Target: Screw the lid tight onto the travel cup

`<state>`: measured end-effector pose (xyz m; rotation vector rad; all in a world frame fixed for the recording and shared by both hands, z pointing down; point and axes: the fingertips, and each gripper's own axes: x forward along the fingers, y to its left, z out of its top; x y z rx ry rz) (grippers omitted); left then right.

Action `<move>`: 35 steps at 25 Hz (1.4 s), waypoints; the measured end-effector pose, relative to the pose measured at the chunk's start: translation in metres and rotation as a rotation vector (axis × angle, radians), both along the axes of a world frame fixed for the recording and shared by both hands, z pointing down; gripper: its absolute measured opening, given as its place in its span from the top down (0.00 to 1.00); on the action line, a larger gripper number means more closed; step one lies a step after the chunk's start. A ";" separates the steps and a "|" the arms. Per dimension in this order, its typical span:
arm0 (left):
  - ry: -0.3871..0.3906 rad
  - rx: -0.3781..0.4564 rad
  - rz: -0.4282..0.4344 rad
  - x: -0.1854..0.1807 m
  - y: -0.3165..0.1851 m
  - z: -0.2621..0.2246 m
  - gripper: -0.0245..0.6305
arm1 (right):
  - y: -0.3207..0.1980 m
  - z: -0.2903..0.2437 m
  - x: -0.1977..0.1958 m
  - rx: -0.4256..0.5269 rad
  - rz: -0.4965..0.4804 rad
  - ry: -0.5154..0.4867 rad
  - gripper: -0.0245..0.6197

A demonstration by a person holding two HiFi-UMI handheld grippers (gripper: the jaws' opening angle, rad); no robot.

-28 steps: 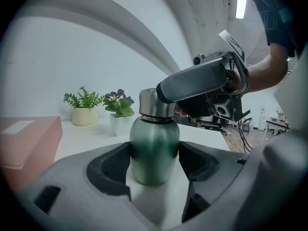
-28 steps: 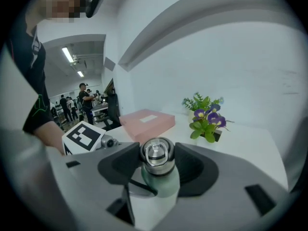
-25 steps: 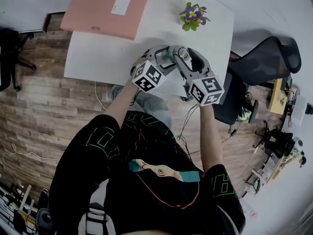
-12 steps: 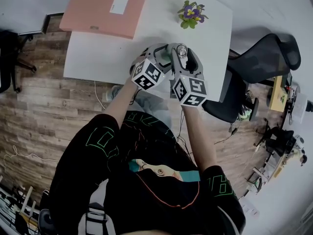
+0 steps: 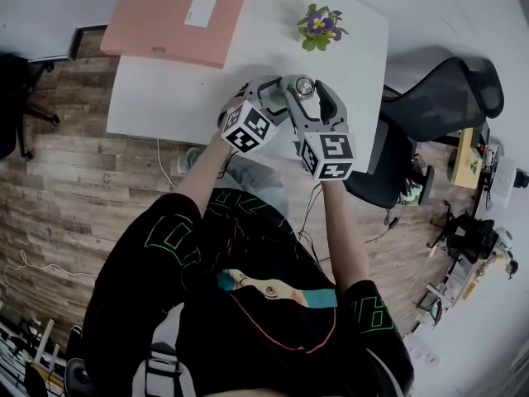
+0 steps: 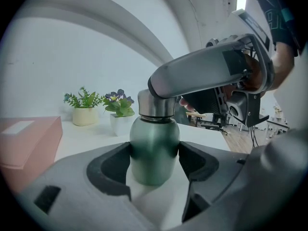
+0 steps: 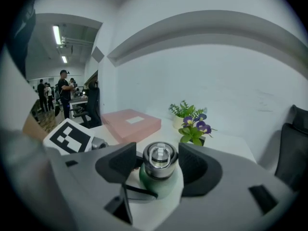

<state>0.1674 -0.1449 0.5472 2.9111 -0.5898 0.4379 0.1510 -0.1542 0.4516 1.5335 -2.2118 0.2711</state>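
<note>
My left claw [image 6: 154, 161]: I am clenching it on the travel cup [image 6: 154, 148], with a dark pad pressing on each side of the green body.
My right claw [image 7: 156, 163]: I am reaching it in over the top of the cup. Its jaws have just been opening and are now standing released, with the lid [image 7: 159, 159] between them and a gap showing at one pad.
Travel cup: it is standing upright on the white counter [image 5: 178, 93], near the edge closest to me.
Lid: the silver lid is sitting on the cup's neck, ring upward, just beneath the grey arm of my right claw in the left gripper view.
Behind the cup: a purple-flowered pot plant [image 6: 118, 109] and a green plant in a cream pot [image 6: 84, 110] are sitting towards the wall.
Pink box [image 5: 180, 15]: it is lying flat at the counter's far left corner, well apart from the cup.
Black chair [image 5: 446, 98]: it is standing off the counter's right end.
</note>
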 end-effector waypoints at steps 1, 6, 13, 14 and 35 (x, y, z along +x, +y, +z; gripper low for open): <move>0.001 -0.001 0.001 0.000 0.000 0.000 0.47 | 0.000 -0.001 0.000 0.000 -0.017 -0.001 0.53; 0.003 -0.007 0.003 0.000 0.001 0.002 0.47 | 0.000 -0.001 0.002 -0.017 -0.131 0.031 0.54; 0.004 -0.007 0.003 0.000 0.000 0.001 0.47 | -0.004 0.003 0.003 -0.080 -0.332 0.089 0.53; 0.003 -0.006 0.003 0.001 0.000 0.001 0.47 | -0.004 0.005 0.002 -0.089 -0.368 0.108 0.53; -0.013 0.002 0.002 0.000 0.000 0.002 0.47 | -0.006 0.005 0.001 -0.069 -0.151 0.012 0.59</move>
